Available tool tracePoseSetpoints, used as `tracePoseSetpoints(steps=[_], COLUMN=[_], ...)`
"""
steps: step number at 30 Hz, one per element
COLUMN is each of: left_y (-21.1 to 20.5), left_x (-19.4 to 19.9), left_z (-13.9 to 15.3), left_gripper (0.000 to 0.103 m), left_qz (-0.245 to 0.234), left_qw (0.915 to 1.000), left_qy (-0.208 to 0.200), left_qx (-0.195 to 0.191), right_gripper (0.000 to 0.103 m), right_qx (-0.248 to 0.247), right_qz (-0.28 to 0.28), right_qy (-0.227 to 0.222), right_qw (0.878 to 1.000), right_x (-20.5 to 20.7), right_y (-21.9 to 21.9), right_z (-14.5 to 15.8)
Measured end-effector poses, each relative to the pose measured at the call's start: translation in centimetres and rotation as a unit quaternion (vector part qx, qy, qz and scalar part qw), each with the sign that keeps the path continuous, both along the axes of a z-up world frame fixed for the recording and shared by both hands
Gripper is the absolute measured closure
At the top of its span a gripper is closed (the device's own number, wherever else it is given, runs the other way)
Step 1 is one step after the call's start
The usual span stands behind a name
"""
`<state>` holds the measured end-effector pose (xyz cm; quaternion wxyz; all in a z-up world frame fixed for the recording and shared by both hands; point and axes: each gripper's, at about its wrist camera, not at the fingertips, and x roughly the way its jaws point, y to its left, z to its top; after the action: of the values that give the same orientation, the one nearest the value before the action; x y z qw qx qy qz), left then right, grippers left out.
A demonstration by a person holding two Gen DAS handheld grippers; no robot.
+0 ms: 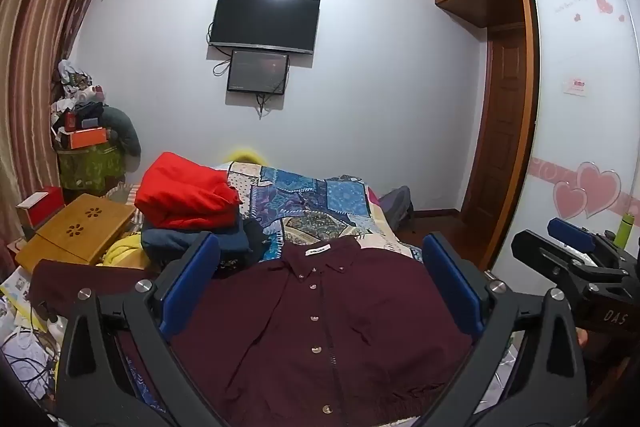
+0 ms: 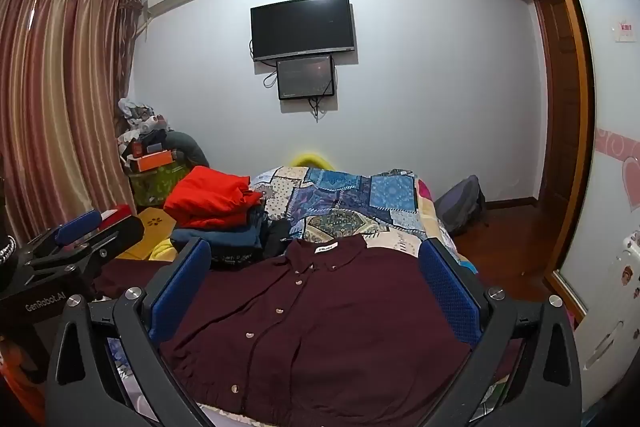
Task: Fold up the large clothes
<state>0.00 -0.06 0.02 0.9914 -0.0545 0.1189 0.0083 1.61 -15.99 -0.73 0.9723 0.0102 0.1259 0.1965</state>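
Left wrist view: the left gripper (image 1: 320,283) hangs with its blue pads spread wide and nothing between them, aimed slightly down at a maroon shirt (image 1: 320,339) laid flat, buttoned front up, on the bed (image 1: 320,203). Its collar points toward the far wall, and one sleeve trails off to the left. A stack of folded clothes (image 1: 192,211) (red on top, blue beneath) sits beyond the shirt's left shoulder.

Right wrist view: the right gripper (image 2: 316,279) is likewise wide apart and empty, above the shirt's hem — the left tool shows at the frame's left edge. No fold looks begun, so I judge this the starting step. Next, each gripper likely has to drop to a side of the shirt and pinch cloth there.
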Motion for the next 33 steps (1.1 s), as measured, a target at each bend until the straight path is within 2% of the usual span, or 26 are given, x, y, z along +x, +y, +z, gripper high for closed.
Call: tracePoseSetpoints(steps=[8,15,33], left_y=[0.1,0.5,0.4], left_x=[-0.9,0.7,0.4], left_z=[0.3,-0.6,-0.8], left_gripper=[0.001,0.001,0.001], left_qz=[-0.003,0.005,0.003], left_qw=[1.0,0.9999,0.9999], left_qy=[0.003,0.005,-0.003], left_qx=[-0.007,-0.01,-0.013], right_gripper=[0.0,0.0,0.0], right_qx=[-0.002,-0.002,0.0], right_qz=[0.0,0.001,0.001], right_qy=[0.006,0.01,0.009], right_qw=[1.0,1.0,1.0], right_x=[0.0,0.2,-0.2], right_y=[0.0,0.0,0.2], right_z=[0.1,0.0,0.0])
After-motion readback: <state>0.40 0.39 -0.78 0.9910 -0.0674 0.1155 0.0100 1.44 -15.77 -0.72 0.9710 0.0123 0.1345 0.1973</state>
